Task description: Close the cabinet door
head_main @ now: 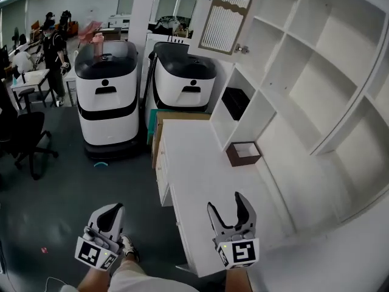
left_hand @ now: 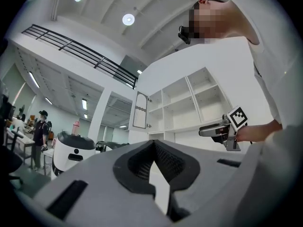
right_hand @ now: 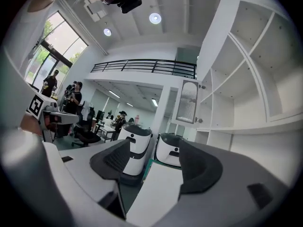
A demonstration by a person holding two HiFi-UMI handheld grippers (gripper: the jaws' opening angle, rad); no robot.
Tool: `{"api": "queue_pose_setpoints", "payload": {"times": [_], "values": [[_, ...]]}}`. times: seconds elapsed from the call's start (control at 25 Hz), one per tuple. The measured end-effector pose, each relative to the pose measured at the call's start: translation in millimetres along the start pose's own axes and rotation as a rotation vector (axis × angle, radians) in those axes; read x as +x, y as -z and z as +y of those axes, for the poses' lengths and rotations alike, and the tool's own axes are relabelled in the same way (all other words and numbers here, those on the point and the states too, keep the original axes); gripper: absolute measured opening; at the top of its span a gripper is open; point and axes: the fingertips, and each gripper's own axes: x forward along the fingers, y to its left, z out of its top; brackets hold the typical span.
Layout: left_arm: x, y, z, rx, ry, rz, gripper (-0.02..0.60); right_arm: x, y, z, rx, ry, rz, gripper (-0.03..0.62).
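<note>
We see the cabinet door point(head_main: 223, 18) standing open, high and well ahead of both tools: left tool point(head_main: 111, 212) jaws together, right tool point(head_main: 226, 204) jaws apart and empty above the surface point(head_main: 200, 181).

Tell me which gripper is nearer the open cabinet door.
Right. The right gripper is over the white counter, below the cabinet door, jaws open and empty; the left gripper hangs over the floor, farther to the left.
</note>
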Motion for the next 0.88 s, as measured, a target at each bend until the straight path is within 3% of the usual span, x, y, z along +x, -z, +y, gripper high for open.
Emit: {"api": "queue_pose_setpoints", "payload": {"times": [0.2,0.36,0.6,0.88], "values": [[68.1,-7.1,108.5,-0.023,0.078,-0.008,0.003,122.9,-23.2,5.5,0.033,0.078,0.022,0.295],[102.5,-7.1,170.5,-0.039,0.113,-0.017,0.003,190.1,-41.5,12.5,0.009,0.106,0.028,0.295],[142.7,-3.9,211.2,-0.076,0.133,-0.046,0.003,259.7,-47.8,2.5,-0.004,0.109,0.065,0.295],[194.8,-6.3,236.7,-0.048,0.124,-0.071,0.003,340.9,-48.9,-31.7,-0.013,0.097,0.038,0.295]]}}
